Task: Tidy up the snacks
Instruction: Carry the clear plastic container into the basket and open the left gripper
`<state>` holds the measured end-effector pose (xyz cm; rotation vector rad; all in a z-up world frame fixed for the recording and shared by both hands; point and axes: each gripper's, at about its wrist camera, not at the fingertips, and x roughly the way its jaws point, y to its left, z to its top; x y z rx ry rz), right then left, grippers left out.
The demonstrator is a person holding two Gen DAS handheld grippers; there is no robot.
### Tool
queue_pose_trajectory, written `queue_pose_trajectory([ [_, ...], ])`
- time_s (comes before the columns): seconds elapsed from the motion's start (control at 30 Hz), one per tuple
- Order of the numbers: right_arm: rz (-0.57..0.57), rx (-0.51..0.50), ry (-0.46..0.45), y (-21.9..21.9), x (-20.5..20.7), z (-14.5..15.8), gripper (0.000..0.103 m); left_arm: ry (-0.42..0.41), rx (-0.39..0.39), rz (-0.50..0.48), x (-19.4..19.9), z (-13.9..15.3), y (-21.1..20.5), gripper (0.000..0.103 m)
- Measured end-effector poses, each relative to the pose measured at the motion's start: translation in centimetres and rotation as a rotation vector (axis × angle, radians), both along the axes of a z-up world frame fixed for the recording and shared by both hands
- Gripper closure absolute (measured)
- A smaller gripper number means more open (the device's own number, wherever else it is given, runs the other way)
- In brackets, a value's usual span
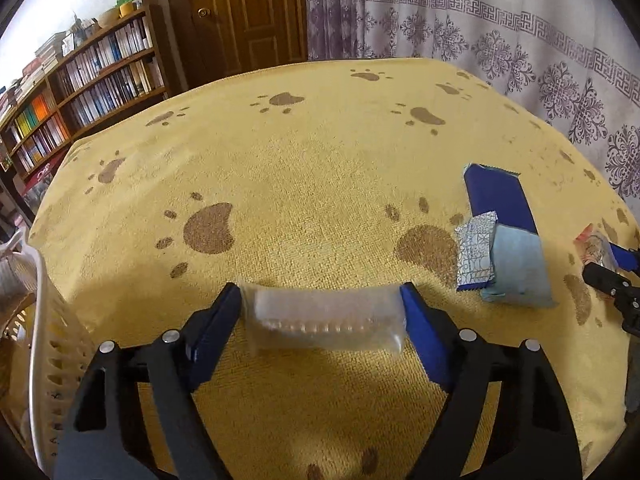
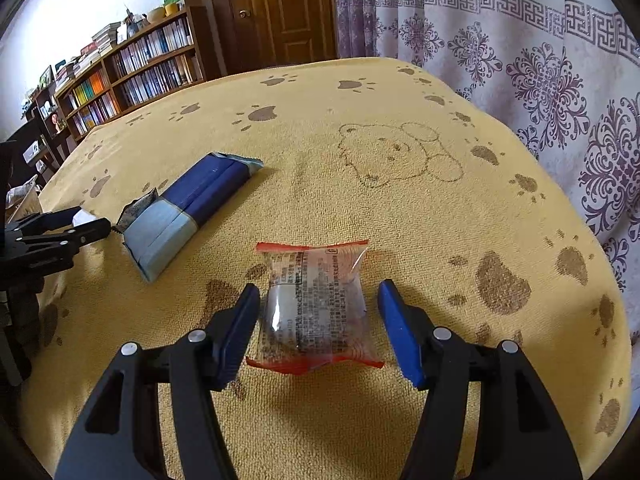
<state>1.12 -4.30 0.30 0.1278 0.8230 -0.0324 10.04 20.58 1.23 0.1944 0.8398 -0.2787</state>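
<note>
Risking slip: left gripper [image 1: 322,312] pinching clear pouch [image 1: 324,322] only by its end seams, slick film bowing above yellow towel [image 1: 320,168], white basket [image 1: 44,320] close at left. Right gripper [image 2: 318,312] spread, straddling red-edged packet [image 2: 316,304] lying flat, left pad touching, right apart; possibly skidding on closing. Printed, transparent, dark filling showing.
</note>
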Motion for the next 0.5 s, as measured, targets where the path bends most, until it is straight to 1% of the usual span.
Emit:
queue_pose_trajectory([
  [0.17, 0.0, -0.001, 0.0, 0.0, 0.0, 0.0, 0.041, -0.028, 0.0, -0.007, -0.6, 0.2, 0.0, 0.026],
  [0.33, 0.0, -0.002, 0.0, 0.0, 0.0, 0.0, 0.04, -0.072, -0.009, 0.004, -1.7, 0.9, 0.1, 0.026],
  [0.5, 0.0, -0.002, 0.0, 0.0, 0.0, 0.0, 0.041, -0.115, 0.006, 0.023, -2.9, 1.6, 0.1, 0.026],
])
